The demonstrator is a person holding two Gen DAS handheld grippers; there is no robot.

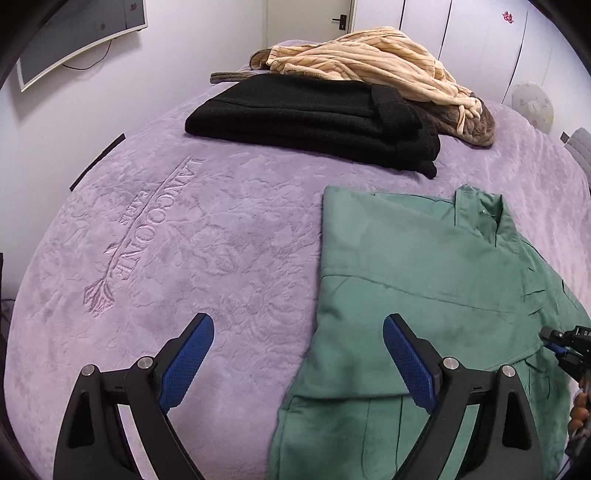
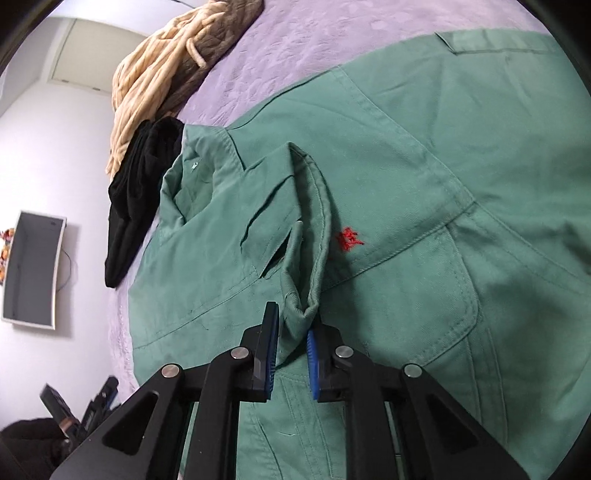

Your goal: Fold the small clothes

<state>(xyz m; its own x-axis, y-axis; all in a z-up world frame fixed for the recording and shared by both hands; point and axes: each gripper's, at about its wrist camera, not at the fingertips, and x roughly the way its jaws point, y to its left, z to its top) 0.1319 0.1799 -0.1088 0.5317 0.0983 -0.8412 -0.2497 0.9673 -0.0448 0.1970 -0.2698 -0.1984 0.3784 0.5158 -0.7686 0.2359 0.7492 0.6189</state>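
Across the embossed lilac plush bedspread (image 1: 177,229) lies the green cotton work shirt (image 1: 406,266), partly folded, with a folded black knit garment (image 1: 314,122) and a rumpled cream striped robe (image 1: 369,59) beyond it. Nearer, the left gripper (image 1: 298,354) hovers with jaws spread wide, holding nothing, one blue pad over the shirt's edge. Smallest in view, the right gripper (image 2: 291,354) pinches the shirt's cuff (image 2: 301,306) between nearly closed jaws.

A lavender bedspread (image 1: 221,229) embossed with "LANGOONIE PARIS" lettering (image 1: 155,218) covers the bed. Toward its far edge lies a folded black garment (image 1: 314,118), and touching it from behind is a crumpled cream striped fleece robe (image 1: 369,59) with a brown lining. A wall-mounted screen (image 1: 81,37) with a white frame and a dangling cable hangs on the wall past the left edge, and white wardrobe doors (image 1: 461,29) stand beyond the far edge.
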